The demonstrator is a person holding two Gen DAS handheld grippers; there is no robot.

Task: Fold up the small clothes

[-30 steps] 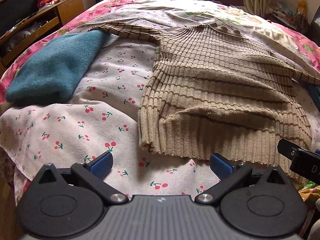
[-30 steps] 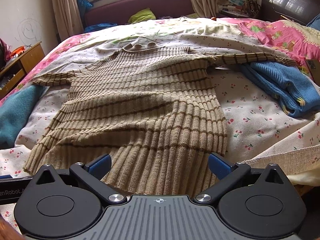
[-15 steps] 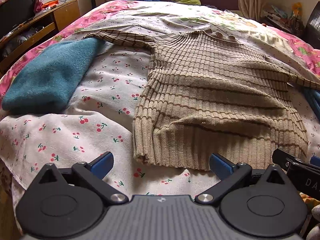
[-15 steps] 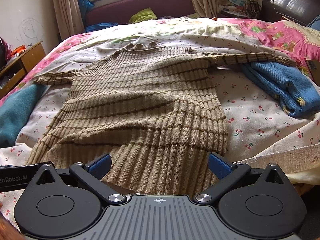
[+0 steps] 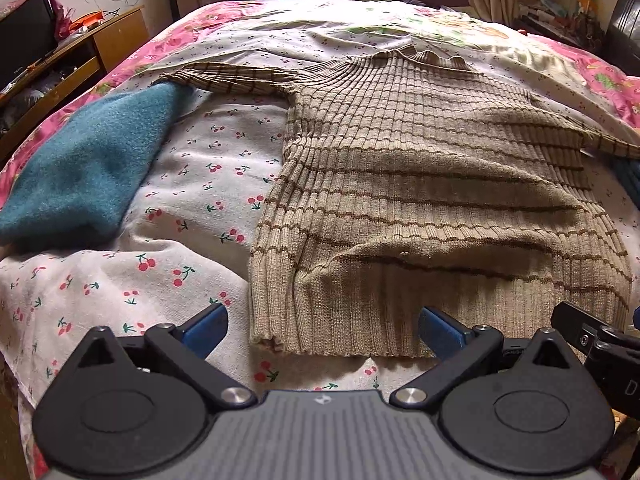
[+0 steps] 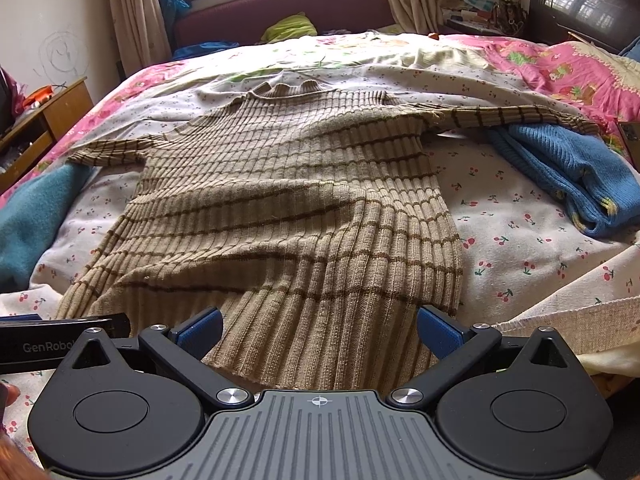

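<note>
We find the left gripper (image 5: 322, 326) with its jaws spread wide and nothing between them, its blue fingertips (image 5: 206, 326) poised at the near hem of the striped sweater (image 5: 420, 200), framing the hem's left corner; we cannot tell whether they touch the cloth. The right gripper (image 6: 320, 326) likewise has its jaws spread and empty, poised over the right part of the same hem. Each gripper shows at the edge of the other's view, so the two sit side by side at the near edge of the bed. The sweater, tan ribbed knit with thin brown stripes, lies spread flat, hem near us, collar far, both sleeves stretched out to the sides, with a shallow crease running across its lower body. It rests on a white cherry-print sheet (image 5: 192, 208). We note a teal garment (image 5: 88, 176) to the left, its far tip under the left sleeve end, and a folded blue knit (image 6: 568, 168) to the right, just beside and partly under the right sleeve. Farther off are a pink floral bedspread (image 6: 560, 68), a maroon headboard (image 6: 280, 12) and a wooden cabinet (image 5: 112, 48) at far left.
</note>
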